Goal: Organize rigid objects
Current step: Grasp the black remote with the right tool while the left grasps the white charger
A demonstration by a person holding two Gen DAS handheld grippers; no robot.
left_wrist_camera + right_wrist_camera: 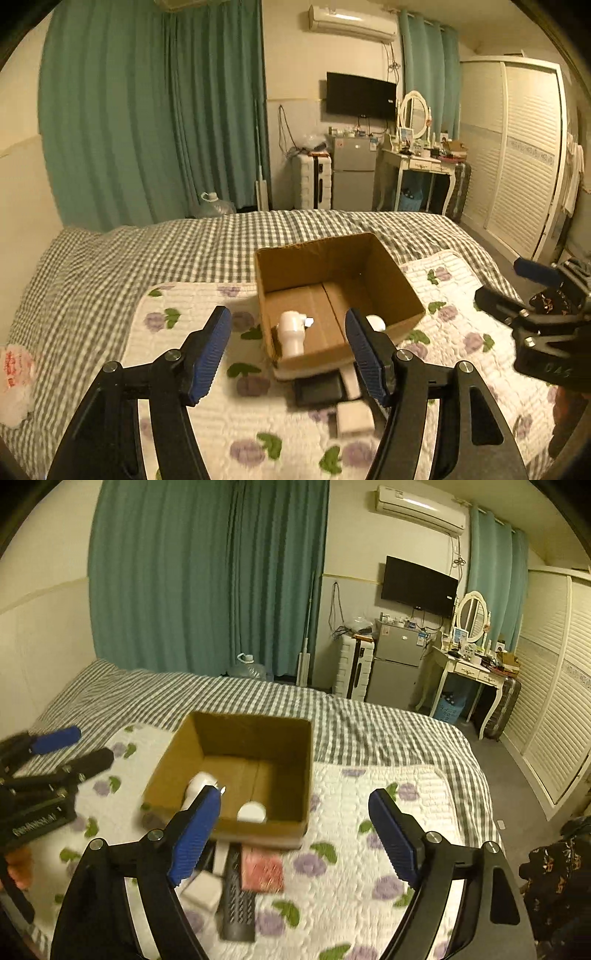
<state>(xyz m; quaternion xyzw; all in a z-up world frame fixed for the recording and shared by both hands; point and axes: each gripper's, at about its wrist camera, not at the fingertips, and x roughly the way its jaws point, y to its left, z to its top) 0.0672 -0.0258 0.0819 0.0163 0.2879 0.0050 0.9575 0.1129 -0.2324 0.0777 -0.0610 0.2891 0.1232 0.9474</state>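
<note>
From the left wrist view, your left gripper (288, 354) hangs spread wide and empty above the quilt (258, 424), with the cardboard box (380, 266) ahead already holding a white bottle (291, 332), while a black case (319, 391) and a small white box (354, 419) wait outside it. From the right wrist view, your right gripper (295, 830) is equally wide and empty over a black remote (238, 904) and a red card (262, 871) near the box's front wall, so you seem to be between pickups; next, lower onto one loose item and close squarely across it.

Dim, yellowish indoor light; strong fisheye bending and black corners; small items just before the open brown cardboard box (236, 771) are motion-blurred.
</note>
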